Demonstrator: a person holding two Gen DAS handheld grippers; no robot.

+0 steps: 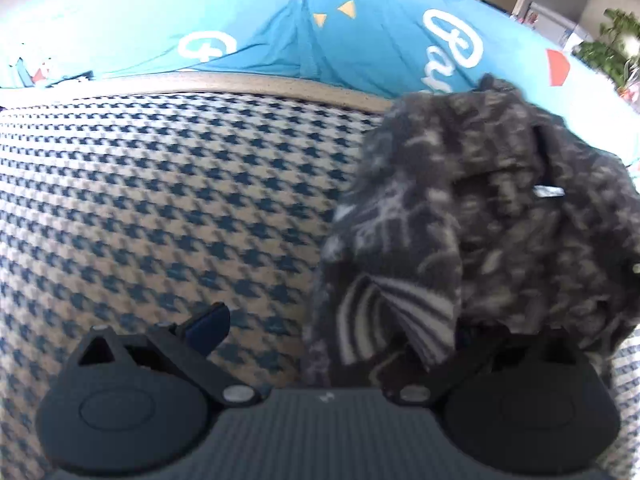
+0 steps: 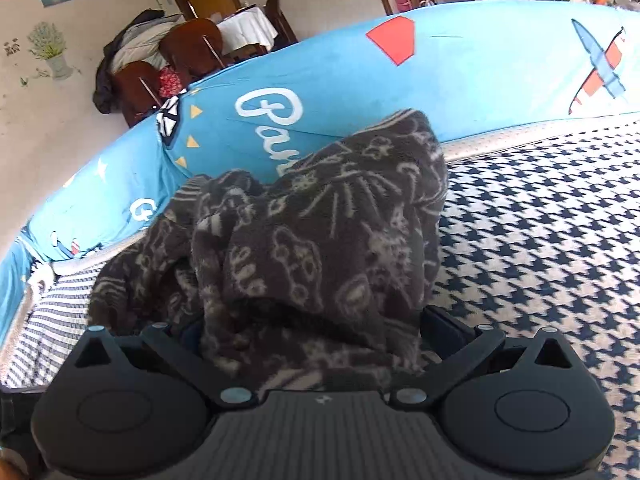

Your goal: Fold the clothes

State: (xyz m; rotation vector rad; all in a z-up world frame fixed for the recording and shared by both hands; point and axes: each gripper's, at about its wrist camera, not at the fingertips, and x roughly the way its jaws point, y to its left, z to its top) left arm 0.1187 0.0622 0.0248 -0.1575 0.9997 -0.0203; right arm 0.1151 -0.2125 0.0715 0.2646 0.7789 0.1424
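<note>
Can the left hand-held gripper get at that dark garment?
Probably yes: the garment bunches right beside the open left hand-held gripper, already draping over one finger, with nothing between them.

One garment [image 1: 480, 216] is seen: dark grey-brown fleece printed with pale doodle outlines, with a striped patch at its near edge. It is crumpled and bunched, not laid flat. It is heaped at the near right in the left wrist view and fills the near centre [image 2: 320, 248] in the right wrist view.
</note>
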